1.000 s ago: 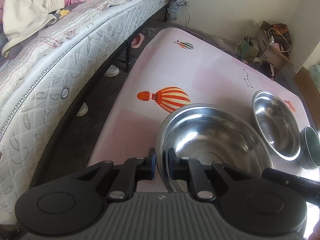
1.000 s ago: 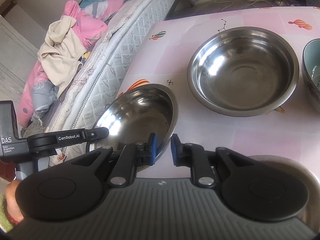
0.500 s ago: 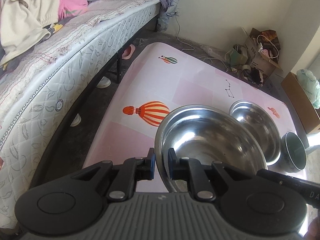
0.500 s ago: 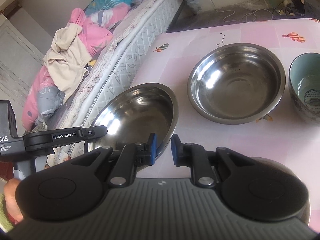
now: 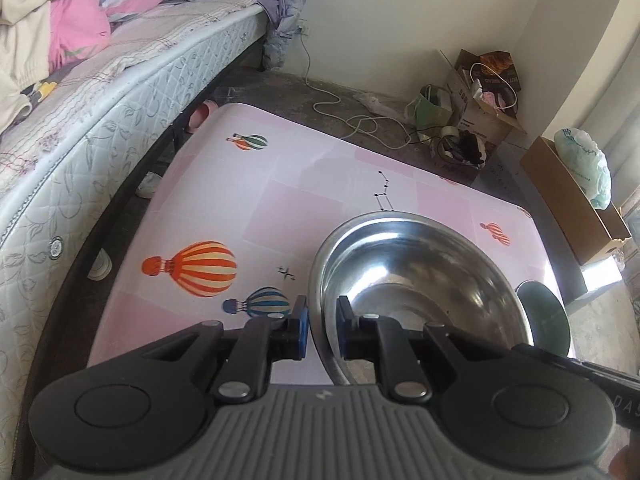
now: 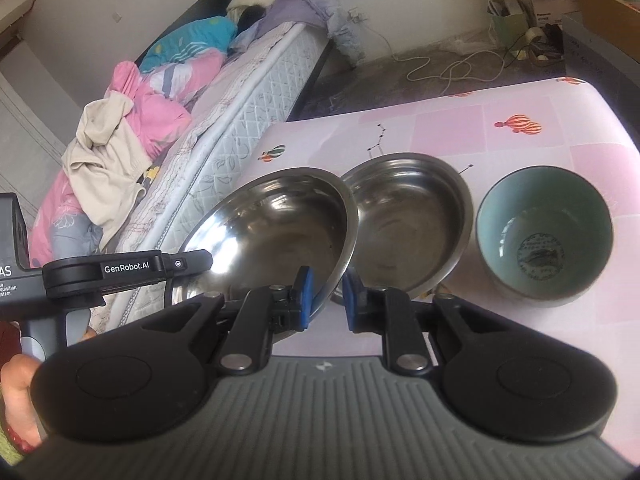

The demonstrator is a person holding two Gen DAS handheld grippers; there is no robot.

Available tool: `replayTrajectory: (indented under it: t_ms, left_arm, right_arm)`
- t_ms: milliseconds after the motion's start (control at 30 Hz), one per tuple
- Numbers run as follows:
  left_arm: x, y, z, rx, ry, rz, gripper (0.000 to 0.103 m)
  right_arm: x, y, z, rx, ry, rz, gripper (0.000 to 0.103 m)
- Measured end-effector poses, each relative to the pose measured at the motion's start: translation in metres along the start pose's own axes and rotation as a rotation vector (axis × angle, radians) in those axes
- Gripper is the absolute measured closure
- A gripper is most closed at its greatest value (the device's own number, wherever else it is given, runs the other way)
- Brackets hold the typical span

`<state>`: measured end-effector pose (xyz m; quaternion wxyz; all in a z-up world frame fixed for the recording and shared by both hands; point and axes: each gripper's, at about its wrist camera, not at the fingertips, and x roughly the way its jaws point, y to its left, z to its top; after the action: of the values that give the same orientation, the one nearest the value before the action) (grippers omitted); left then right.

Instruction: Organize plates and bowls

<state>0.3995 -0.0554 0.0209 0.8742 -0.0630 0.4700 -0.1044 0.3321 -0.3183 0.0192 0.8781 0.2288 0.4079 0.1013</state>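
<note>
Left wrist cam: close behind fingers, angled down across pink table point(image 5: 304, 184) toward room corner. Right wrist cam: same angle, toward bed point(image 6: 256, 96). Shared: table, bed, held bowl point(image 5: 416, 280).

Held steel bowl point(image 6: 276, 232) is pinched at opposite rim points by left gripper point(image 5: 322, 330) and right gripper point(image 6: 325, 298), clear of the counter point(image 6: 560, 128), tilted; second steel bowl point(image 6: 412, 224) sits on the counter just behind/right of it, partly overlapped; ceramic bowl point(image 6: 546, 236) right of that, close beside; bed point(image 6: 240, 128) along the counter's left edge; cardboard boxes point(image 5: 484, 112) on the floor beyond the far end.
</note>
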Motion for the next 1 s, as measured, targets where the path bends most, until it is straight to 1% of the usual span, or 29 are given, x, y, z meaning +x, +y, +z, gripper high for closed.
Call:
replayTrajectory:
  t_ms: [167, 300, 533, 733, 800, 1000]
  left_arm:
    - [0.029, -0.025, 0.008, 0.016, 0.032, -0.018, 0.089]
    - [0.048, -0.035, 0.011, 0.014, 0.055, -0.023, 0.089]
    - [0.072, -0.047, 0.011, 0.023, 0.075, -0.010, 0.089]
    - [0.077, -0.051, 0.011, 0.034, 0.069, -0.002, 0.079]
    - [0.076, -0.052, 0.010, 0.037, 0.065, -0.004, 0.074]
    - [0.069, -0.051, 0.011, 0.046, 0.040, -0.021, 0.069]
  right_arm:
    - [0.003, -0.026, 0.008, 0.019, -0.001, -0.069, 0.085]
    - [0.011, -0.040, 0.015, 0.017, 0.001, -0.117, 0.085]
    - [0.030, -0.051, 0.022, 0.000, 0.008, -0.185, 0.084]
    - [0.044, -0.052, 0.025, -0.022, 0.010, -0.217, 0.083]
    - [0.047, -0.052, 0.025, -0.028, 0.011, -0.223, 0.082]
    - [0.050, -0.046, 0.026, -0.051, 0.002, -0.234, 0.076]
